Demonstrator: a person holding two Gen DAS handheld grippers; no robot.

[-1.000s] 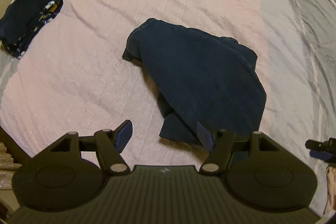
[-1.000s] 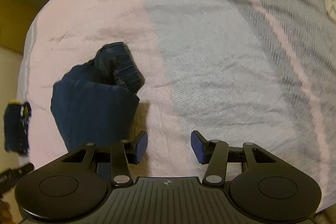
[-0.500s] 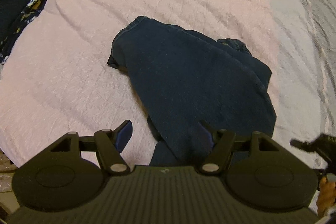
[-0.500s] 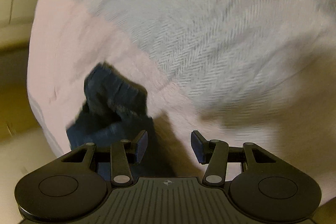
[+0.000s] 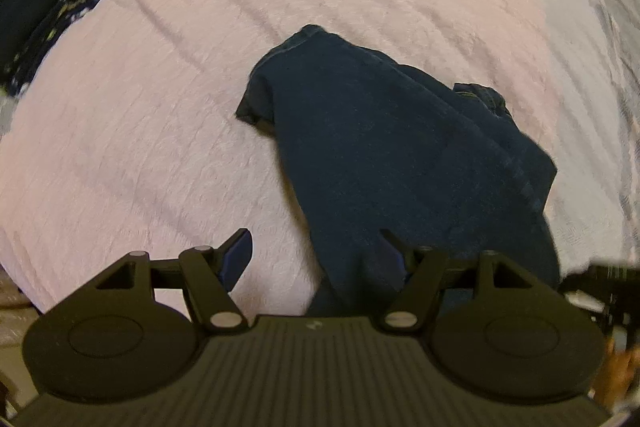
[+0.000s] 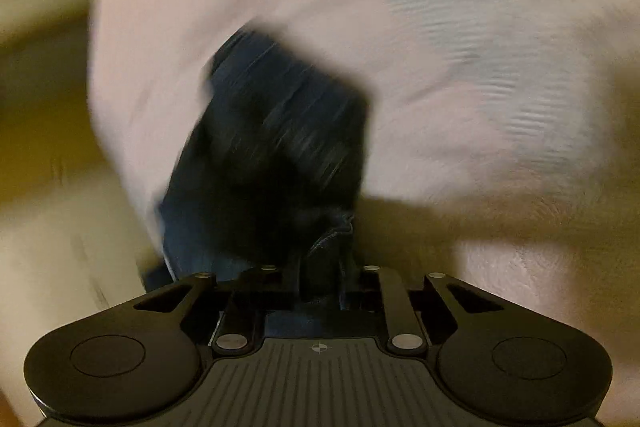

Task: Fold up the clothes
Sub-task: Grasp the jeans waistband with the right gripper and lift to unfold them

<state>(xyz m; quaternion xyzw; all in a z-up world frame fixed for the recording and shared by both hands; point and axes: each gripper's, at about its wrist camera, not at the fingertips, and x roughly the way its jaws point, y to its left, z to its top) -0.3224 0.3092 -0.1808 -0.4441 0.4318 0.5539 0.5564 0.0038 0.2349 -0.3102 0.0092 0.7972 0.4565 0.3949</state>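
A pair of dark blue jeans (image 5: 392, 147) lies crumpled on the pink bedspread (image 5: 180, 107), running from mid-bed down toward me. My left gripper (image 5: 316, 253) is open just above the near end of the jeans, its right finger over the cloth. In the blurred right wrist view, my right gripper (image 6: 320, 279) is shut on a fold of the jeans (image 6: 280, 131), which hang bunched in front of it.
A folded stack of dark clothes (image 5: 40, 11) sits at the bed's far left corner. A grey striped part of the bedspread (image 5: 592, 67) lies to the right. My right gripper shows at the left view's right edge (image 5: 600, 291).
My right gripper swung left onto the jeans and closed on them. My left gripper moved forward over the near end of the jeans, still open.
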